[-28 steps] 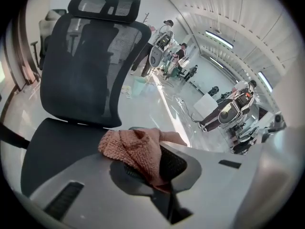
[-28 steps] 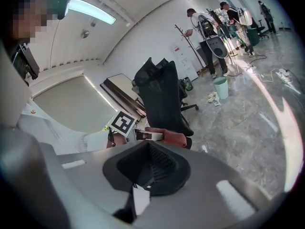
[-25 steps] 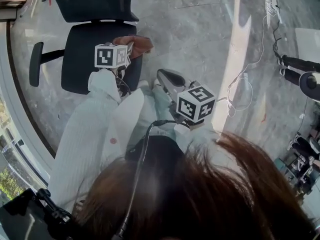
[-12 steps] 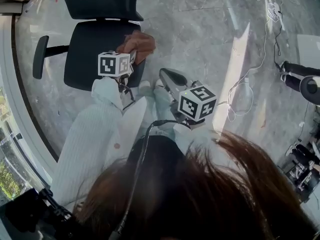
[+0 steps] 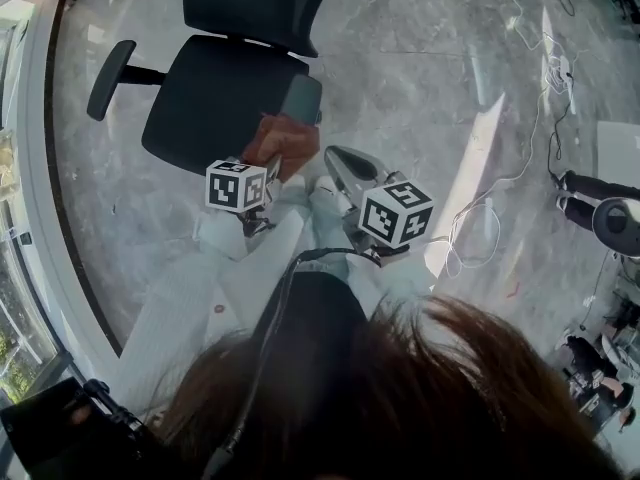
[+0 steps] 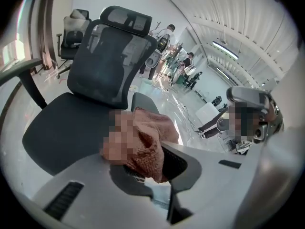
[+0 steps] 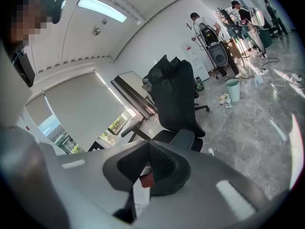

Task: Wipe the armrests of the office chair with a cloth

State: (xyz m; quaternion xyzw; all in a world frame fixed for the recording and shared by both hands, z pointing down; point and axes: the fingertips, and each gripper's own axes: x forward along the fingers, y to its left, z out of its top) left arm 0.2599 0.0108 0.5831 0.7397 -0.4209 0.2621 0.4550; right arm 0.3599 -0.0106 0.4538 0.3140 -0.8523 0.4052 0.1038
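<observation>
The black office chair (image 5: 215, 98) stands ahead of me on the grey floor, its left armrest (image 5: 108, 78) at the seat's far side and its grey-padded right armrest (image 5: 301, 98) nearer my hands. My left gripper (image 5: 265, 160) is shut on a reddish-brown cloth (image 5: 285, 140) at the seat's front right corner, just short of the right armrest. In the left gripper view the cloth (image 6: 147, 142) bunches out of the left gripper (image 6: 151, 168), with the right armrest (image 6: 142, 100) behind it. To the right my right gripper (image 5: 342, 160) is shut and holds nothing; the right gripper (image 7: 151, 165) looks at the chair (image 7: 176, 99).
Loose cables (image 5: 500, 183) run over the floor on the right. A window wall (image 5: 20, 218) curves along the left. Another chair (image 6: 76, 27) and several people with equipment (image 6: 176, 61) stand further back. A desk (image 7: 133, 92) and a bin (image 7: 232, 89) stand behind the chair.
My left gripper has carried the cloth from over the seat's right edge back toward the seat's front right corner. The right armrest has come into view. The right gripper has barely shifted.
</observation>
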